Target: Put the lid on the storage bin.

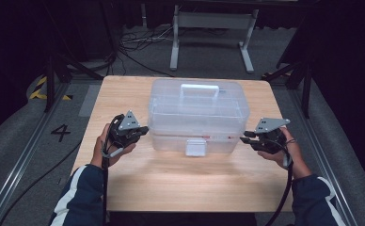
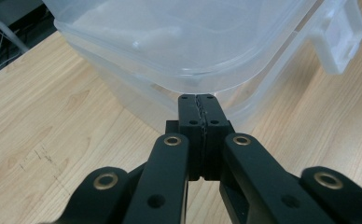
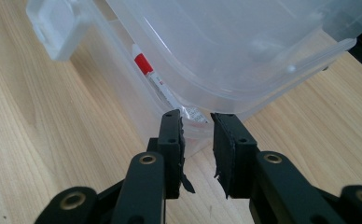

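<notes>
High view: clear plastic box (image 1: 198, 115) seen toward far edge of surface (image 1: 180, 179), mid-width. Left hand-held gripper (image 1: 144, 129) clenched, empty, at box's left corner; right hand-held gripper (image 1: 244, 139) parted, nothing grasped, at right corner.

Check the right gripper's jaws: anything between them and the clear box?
Nothing. In the right gripper view the right gripper stands open just short of the clear plastic box at its corner; between the pads shows bare wooden table.
</notes>
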A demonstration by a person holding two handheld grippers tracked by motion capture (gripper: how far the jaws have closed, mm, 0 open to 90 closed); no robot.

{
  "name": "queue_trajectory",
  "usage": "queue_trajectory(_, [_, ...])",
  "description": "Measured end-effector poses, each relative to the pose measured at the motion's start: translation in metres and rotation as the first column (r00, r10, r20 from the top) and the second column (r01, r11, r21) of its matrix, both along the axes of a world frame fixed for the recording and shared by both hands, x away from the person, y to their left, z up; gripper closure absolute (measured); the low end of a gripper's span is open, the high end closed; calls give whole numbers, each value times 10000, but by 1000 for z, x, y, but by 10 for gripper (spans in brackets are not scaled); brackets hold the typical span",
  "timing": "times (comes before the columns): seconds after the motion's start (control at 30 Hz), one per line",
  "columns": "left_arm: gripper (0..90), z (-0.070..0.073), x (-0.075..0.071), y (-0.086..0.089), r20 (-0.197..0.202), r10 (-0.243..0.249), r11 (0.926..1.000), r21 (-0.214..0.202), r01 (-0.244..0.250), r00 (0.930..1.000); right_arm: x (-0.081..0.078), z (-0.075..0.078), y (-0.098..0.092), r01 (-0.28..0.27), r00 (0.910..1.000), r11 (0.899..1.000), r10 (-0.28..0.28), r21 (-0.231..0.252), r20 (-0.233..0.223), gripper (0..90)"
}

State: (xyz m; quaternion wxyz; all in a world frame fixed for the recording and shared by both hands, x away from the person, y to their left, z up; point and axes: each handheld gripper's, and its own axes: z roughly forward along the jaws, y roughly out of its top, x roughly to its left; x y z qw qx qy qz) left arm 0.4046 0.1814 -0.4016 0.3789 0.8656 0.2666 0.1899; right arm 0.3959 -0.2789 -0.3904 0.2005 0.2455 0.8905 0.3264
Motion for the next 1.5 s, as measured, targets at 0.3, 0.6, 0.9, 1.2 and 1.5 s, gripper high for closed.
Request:
queue_trajectory(0.3, [900, -7, 0, -2, -169, -31, 9997, 239, 35, 9999, -1, -6, -2, 66, 9999, 9999, -67, -128, -102, 724])
queue_trajectory(0.6, [900, -11, -2, -2, -167, 11, 9993, 373, -4, 9999, -3, -9, -4, 51, 9997, 9999, -54, -136, -221, 713])
queue_trajectory(0.9, [862, -13, -4, 1, -200, -55, 9996, 283, 60, 9998, -5, -12, -4, 123, 9998, 9997, -126, -191, -173, 669])
queue_trajectory(1.2, [790, -11, -10, 3, -34, -158, 9984, 539, 159, 9999, -7, -10, -4, 173, 9998, 9994, -171, -293, 63, 586])
queue_trajectory(1.5, [688, -14, -21, 10, -14, -357, 9964, 768, 357, 9994, -12, -12, -9, 411, 9989, 9974, -397, -600, 252, 516])
